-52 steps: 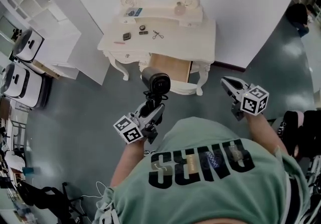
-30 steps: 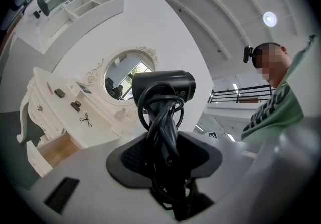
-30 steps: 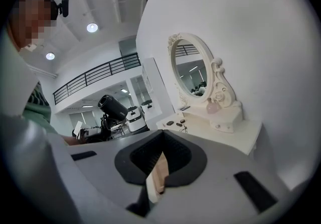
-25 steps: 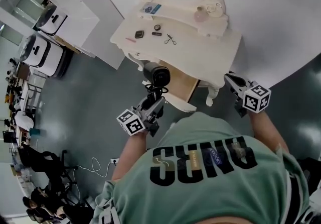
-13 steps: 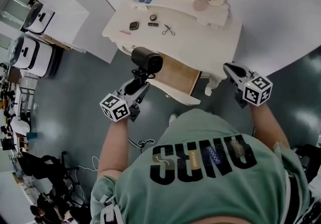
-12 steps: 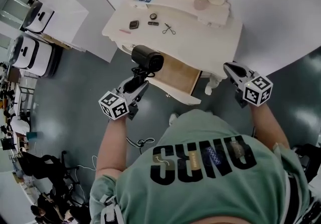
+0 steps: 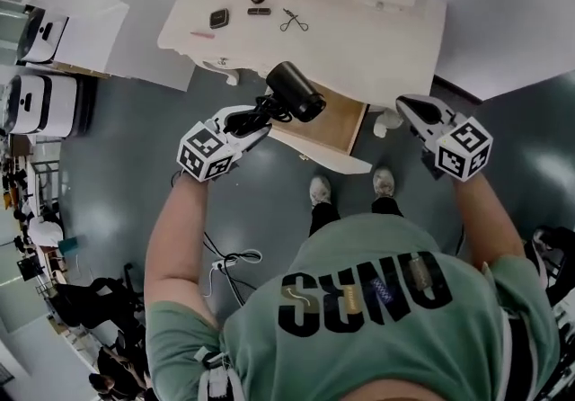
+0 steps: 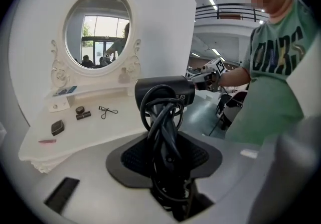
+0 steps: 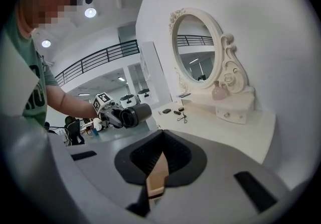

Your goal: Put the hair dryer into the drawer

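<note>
Dryer (image 7: 296, 92) is hanging over the left end of the open drawer (image 7: 337, 125), not yet inside, as I am grasping its cord-wrapped handle in the jaws of the left gripper (image 7: 256, 114), with the jaws of the right gripper (image 7: 413, 109) clenched empty; lowering and releasing, I judge, are remaining.

The hair dryer (image 7: 296, 92) is matt black plastic, its cord (image 8: 163, 132) smooth rubber. The drawer (image 7: 328, 122) under the table (image 7: 395, 40) shows bare pale wood inside; the table is smooth cream paint. The floor (image 7: 117, 183) is glossy grey.
</note>
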Action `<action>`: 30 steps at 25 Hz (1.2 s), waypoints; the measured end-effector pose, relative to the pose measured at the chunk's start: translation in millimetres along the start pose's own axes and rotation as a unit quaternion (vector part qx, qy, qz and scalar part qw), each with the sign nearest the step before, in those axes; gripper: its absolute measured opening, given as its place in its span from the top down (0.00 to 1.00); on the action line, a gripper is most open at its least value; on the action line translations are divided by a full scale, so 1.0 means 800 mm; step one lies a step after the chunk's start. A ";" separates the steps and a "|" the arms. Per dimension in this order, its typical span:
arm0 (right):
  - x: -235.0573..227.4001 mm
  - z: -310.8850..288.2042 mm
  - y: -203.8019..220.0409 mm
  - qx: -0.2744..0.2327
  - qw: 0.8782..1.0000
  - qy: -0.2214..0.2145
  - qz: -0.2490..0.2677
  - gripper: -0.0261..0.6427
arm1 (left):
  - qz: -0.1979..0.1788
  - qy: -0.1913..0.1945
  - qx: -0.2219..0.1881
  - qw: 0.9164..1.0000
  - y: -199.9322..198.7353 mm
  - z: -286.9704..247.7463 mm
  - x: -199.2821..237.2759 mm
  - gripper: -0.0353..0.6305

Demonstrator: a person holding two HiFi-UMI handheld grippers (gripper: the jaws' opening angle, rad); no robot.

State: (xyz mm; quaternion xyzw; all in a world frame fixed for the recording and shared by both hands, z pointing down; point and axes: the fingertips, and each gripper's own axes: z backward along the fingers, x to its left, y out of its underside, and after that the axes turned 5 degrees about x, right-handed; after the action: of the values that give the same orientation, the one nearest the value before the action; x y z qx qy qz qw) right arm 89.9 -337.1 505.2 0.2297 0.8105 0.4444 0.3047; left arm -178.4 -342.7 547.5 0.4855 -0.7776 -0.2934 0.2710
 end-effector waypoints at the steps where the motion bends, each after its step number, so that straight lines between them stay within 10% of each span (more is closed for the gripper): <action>1: -0.002 -0.008 0.006 0.001 1.000 -0.001 -0.003 0.97 | -0.010 0.006 0.015 1.000 0.007 -0.014 0.004 0.68; 17: -0.027 -0.063 0.094 0.024 0.999 -0.012 -0.023 0.97 | -0.169 0.088 0.225 0.956 0.155 -0.200 0.033 0.68; 30: -0.056 -0.055 0.130 0.020 0.998 0.001 -0.064 0.97 | -0.198 0.127 0.251 0.939 0.168 -0.264 0.031 0.69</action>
State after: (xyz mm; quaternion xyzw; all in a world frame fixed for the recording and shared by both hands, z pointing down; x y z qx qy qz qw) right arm 101.2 -339.3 626.0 0.1833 0.8323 0.4081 0.3273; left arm -119.0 -358.3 791.3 0.7148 -0.6737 -0.0721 0.1731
